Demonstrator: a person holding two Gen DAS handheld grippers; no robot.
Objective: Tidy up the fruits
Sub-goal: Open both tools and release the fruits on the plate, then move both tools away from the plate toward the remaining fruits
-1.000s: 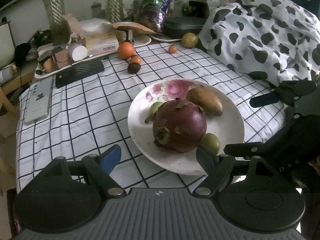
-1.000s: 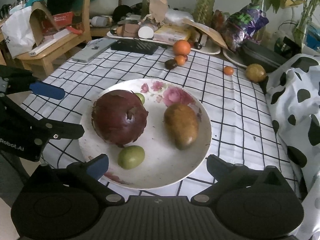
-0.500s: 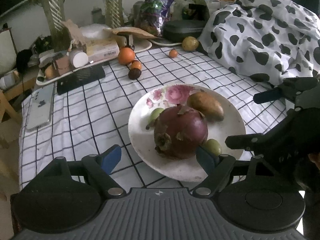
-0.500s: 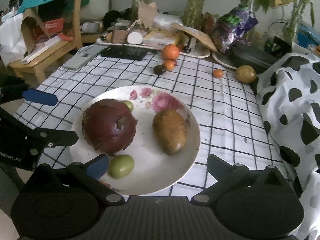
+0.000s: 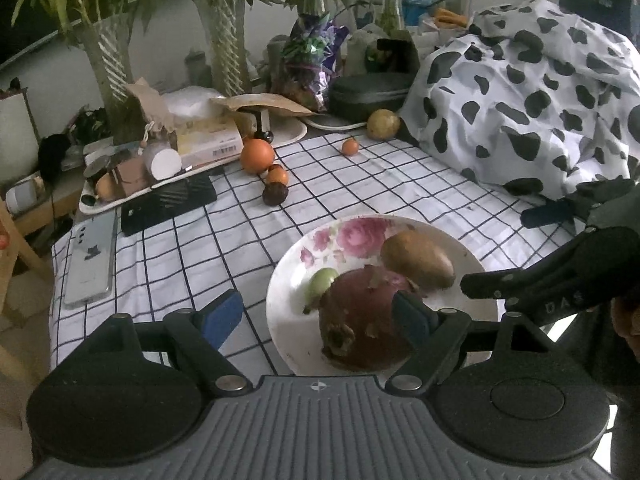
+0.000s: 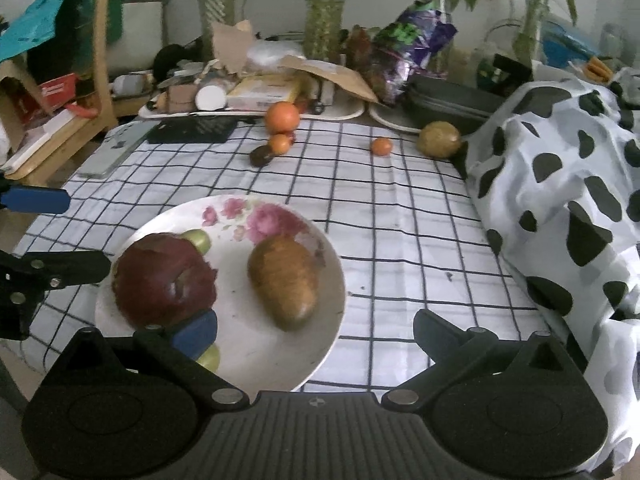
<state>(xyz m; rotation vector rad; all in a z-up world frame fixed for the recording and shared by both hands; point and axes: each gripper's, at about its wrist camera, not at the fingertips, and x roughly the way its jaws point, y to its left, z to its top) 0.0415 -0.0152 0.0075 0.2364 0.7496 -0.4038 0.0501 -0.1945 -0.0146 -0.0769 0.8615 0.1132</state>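
Now, fruits left out: a large orange [image 6: 283, 117], a small orange [image 6: 279, 143] touching its near side, a dark round fruit [image 6: 260, 156] just beside that, a lone small orange [image 6: 381, 146] and a yellow-brown round fruit [image 6: 439, 139] lie on the checked surface [image 6: 400, 220], well beyond the plate.
Direction from the fingers: all five lie ahead, past the far rim of the floral plate [image 6: 256, 356]; the cluster of three sits ahead and left in the right wrist view, the other two ahead and slightly right.
Nearer gripper: judging by the views, the right gripper [image 6: 316, 328] faces the lone small orange and the yellow-brown fruit more squarely; the left gripper [image 5: 318, 314] looks closer in line with the cluster.
Long axis: the loose fruits are round, so approach angle matters little; the oblong brown fruit [image 6: 285, 282] on the plate runs far-left to near-right.
Left fingers: spread wide, holding nothing; one blue pad [image 5: 222, 316] is over the cloth, the other in front of the dark red fruit [image 5: 360, 320].
Right fingers: spread wide, empty, low over the plate's near rim.
On the plate: the big dark red fruit with dry, flaking skin, the oblong brown fruit beside it, one small green fruit [image 6: 198, 240] behind it and another [image 6: 210, 356] at the near rim, partly hidden by a blue pad.
Look of the targets: smooth bright oranges; the dark fruit looks dull, perhaps wrinkled; too small to tell more.
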